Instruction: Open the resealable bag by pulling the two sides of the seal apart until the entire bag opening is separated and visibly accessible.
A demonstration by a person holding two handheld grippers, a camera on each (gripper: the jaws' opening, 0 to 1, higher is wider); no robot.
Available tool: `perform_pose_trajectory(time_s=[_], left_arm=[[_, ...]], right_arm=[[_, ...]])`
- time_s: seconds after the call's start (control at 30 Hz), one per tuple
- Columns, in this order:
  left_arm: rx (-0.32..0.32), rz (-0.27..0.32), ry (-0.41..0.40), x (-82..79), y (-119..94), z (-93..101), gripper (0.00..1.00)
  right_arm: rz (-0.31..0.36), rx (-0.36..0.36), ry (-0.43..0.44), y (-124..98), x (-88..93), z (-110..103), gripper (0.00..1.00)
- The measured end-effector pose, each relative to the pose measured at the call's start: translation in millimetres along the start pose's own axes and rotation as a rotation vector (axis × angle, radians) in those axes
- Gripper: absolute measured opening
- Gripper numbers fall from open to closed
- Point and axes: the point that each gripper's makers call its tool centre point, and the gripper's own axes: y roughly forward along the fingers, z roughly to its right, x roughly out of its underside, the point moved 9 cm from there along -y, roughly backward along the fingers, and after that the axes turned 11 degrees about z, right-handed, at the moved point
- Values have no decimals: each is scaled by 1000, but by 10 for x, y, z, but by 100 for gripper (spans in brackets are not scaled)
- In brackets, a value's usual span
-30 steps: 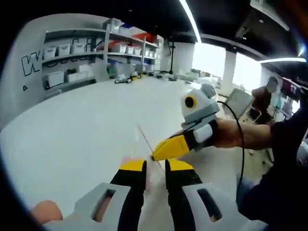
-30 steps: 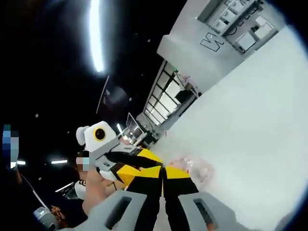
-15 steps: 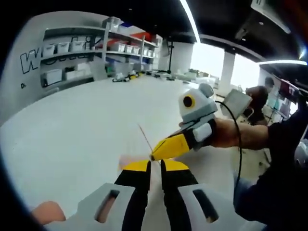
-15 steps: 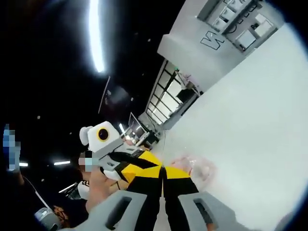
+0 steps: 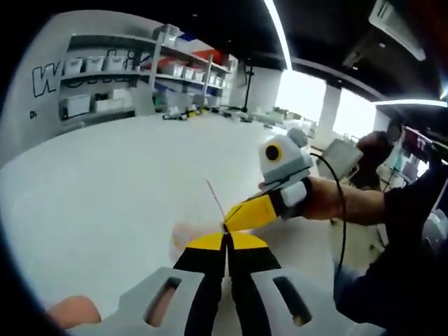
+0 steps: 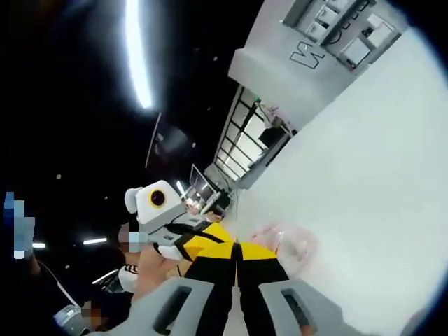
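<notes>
The resealable bag (image 5: 184,232) is clear and thin with a faint pink tint, held up above the white table (image 5: 98,182). In the left gripper view its upper edge shows as a fine line rising from the jaws. My left gripper (image 5: 226,239) is shut on one side of the bag's top. My right gripper (image 5: 227,226) comes in from the right, its yellow jaws shut on the bag just beyond mine. In the right gripper view, my right gripper (image 6: 236,246) is shut on the bag (image 6: 290,242), and the left gripper (image 6: 225,236) meets it from the left.
Shelves with white bins (image 5: 105,70) line the far wall behind the table. A person's forearm (image 5: 350,203) and a black cable run behind the right gripper. A thumb (image 5: 70,309) shows at the bottom left. More benches and windows lie at the back right.
My left gripper's jaws, apart a second ago, have come together on the bag's edge. The right gripper has stayed shut on the bag in nearly the same spot.
</notes>
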Motion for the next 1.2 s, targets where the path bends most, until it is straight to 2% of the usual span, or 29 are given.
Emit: perform_pose_trajectory(time_s=[0.27,0.43,0.47,0.5,0.6,0.87,1.0,1.03,1.1,1.13,1.2], left_arm=[[-22,9,4,0,-1,18,1],[-32,6,9,-5,-1,35,0],[-32,-2,11,0,-2,36,0],[-39,-2,16,-8,-13,26,0],[-45,16,11,-53,-87,-12,0],[-44,28,13,-74,-95,-15,0],[-60,54,26,-116,-115,-20,0],[-49,40,18,-105,-113,-19,0],[-73,71,36,-127,-118,-37,0],[-67,61,24,-119,-132,-37,0],[-90,98,25,-138,-159,-50,0]], right_arm=[[3,13,-25,-2,-5,-17,0],[-12,46,-98,0,-7,-60,0],[-21,60,-123,-5,1,-56,0],[-27,104,-181,-35,-11,-2,0],[-2,95,-131,-94,-39,48,0],[11,96,-152,-120,-36,-15,0],[17,106,-157,-139,-56,-5,0],[19,109,-155,-146,-66,5,0],[27,119,-152,-165,-83,22,0],[33,124,-152,-175,-92,28,0],[43,140,-154,-191,-92,25,0]])
